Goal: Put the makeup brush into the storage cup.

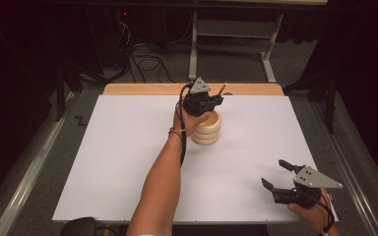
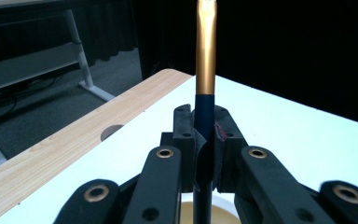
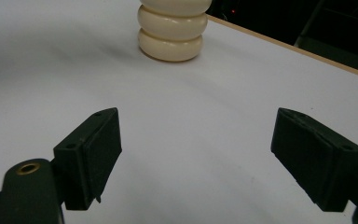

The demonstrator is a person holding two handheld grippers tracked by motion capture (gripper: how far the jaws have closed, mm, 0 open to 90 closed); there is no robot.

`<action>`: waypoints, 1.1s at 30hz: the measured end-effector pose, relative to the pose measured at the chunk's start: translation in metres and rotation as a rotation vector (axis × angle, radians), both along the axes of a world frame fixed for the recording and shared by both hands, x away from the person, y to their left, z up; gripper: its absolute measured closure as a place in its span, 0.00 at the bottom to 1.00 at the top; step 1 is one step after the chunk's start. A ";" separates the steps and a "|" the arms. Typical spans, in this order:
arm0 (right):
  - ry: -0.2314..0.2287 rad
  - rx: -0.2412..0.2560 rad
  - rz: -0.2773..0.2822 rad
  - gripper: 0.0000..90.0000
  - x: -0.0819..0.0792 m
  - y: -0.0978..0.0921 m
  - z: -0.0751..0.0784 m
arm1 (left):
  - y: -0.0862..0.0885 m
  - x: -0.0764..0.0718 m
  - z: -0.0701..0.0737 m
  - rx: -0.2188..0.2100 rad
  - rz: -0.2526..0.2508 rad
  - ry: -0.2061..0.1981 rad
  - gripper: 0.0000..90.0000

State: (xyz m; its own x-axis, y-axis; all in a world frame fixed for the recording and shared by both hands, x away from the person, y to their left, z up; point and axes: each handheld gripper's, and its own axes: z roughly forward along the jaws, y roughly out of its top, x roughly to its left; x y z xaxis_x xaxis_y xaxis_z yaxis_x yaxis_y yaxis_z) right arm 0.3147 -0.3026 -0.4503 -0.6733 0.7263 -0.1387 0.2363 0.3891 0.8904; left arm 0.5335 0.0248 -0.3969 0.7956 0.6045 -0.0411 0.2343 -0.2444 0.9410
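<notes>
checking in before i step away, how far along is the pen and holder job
Done: the left gripper is shut on the pen. In hand: it holds the pen over the cream ribbed holder. Left: lowering it in and letting go. The right gripper waits open.

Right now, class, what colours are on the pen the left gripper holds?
Dark navy below, gold above on the pen; the left gripper view shows it best.

We see the white bench (image 1: pixel 128 162) evenly lit from above while the room around it falls into near black. Shadows under things are faint and soft. In the left gripper view the gold pen (image 2: pixel 205 56) carries a bright sheen and its top blurs. The right gripper view is soft and slightly smeared toward its upper left.
</notes>
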 end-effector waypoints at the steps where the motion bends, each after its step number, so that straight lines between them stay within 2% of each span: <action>1: 0.003 -0.001 -0.002 0.19 -0.001 0.000 0.000 | 0.000 0.000 -0.001 0.000 0.003 0.003 0.92; 6: 0.004 0.007 0.007 0.19 -0.001 0.000 0.001 | 0.002 0.000 -0.010 -0.001 0.003 0.017 0.92; 9: 0.001 -0.005 0.020 0.19 -0.001 0.002 0.001 | 0.007 -0.001 -0.013 -0.001 0.023 0.029 0.92; 18: 0.009 -0.009 0.026 0.19 -0.001 0.004 0.000 | 0.011 -0.009 -0.011 0.010 0.003 0.019 0.92; 20: 0.008 -0.012 0.027 0.19 -0.001 0.004 0.000 | 0.012 -0.010 -0.012 0.024 0.009 0.020 0.92; 33: 0.008 -0.021 0.033 0.19 -0.001 0.005 0.000 | 0.015 -0.011 -0.013 0.029 0.022 0.021 0.92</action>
